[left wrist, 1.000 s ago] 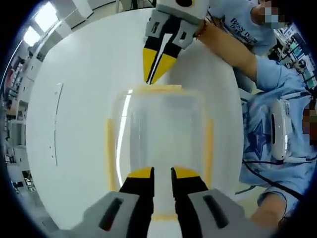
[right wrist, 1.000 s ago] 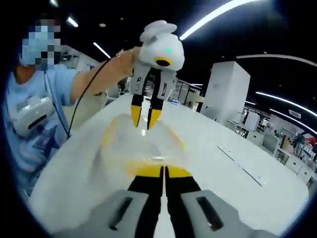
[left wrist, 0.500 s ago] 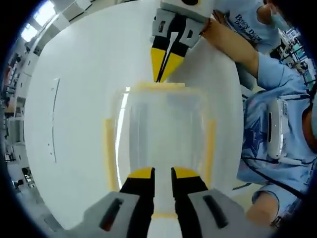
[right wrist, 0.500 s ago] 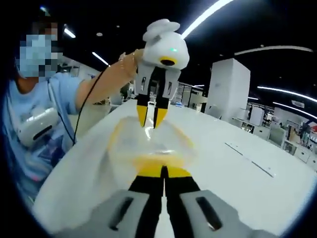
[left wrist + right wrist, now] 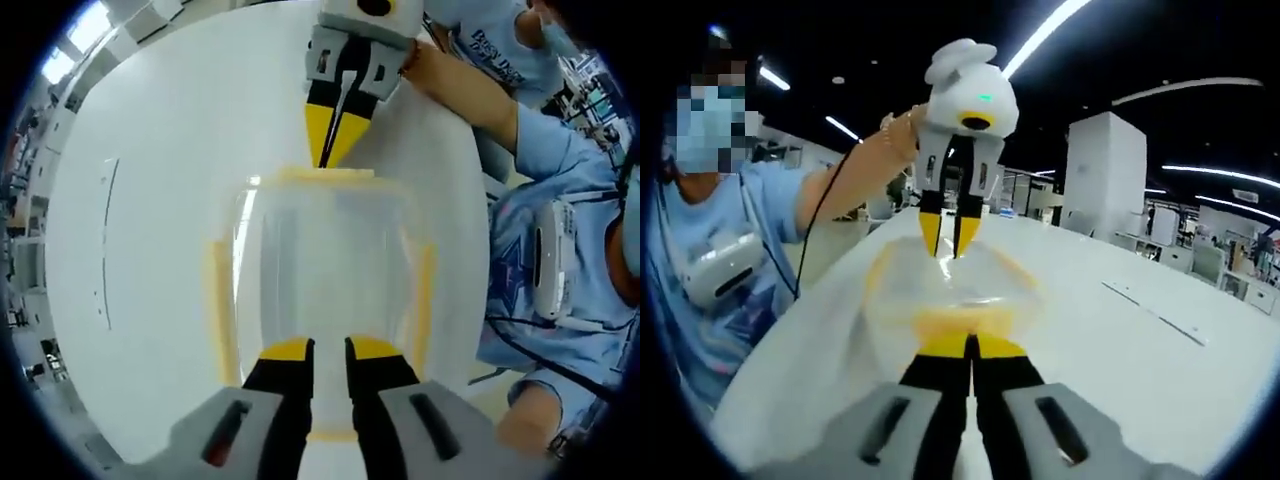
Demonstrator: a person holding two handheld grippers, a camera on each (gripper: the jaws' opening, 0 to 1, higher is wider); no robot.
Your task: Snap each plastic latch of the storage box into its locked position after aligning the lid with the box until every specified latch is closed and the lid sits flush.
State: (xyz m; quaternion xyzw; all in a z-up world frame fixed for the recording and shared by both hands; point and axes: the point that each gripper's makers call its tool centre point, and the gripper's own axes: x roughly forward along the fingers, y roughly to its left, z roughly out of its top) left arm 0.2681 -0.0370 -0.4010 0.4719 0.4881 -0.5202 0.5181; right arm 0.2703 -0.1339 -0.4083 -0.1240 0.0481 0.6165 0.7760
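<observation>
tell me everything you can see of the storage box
The storage box is clear plastic, rounded-rectangular, with a translucent lid on it and yellow latches on all four sides. It sits on the white table. The right gripper, jaws together, has its tips at the far latch. The left gripper, jaws slightly apart, is over the near edge. Whether any latch is locked cannot be told.

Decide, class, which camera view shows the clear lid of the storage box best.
The left gripper view: it looks down on the whole clear lid, with a yellow latch on each edge. The right gripper view sees the lid at a low angle, foreshortened and blurred, between the two grippers.
</observation>
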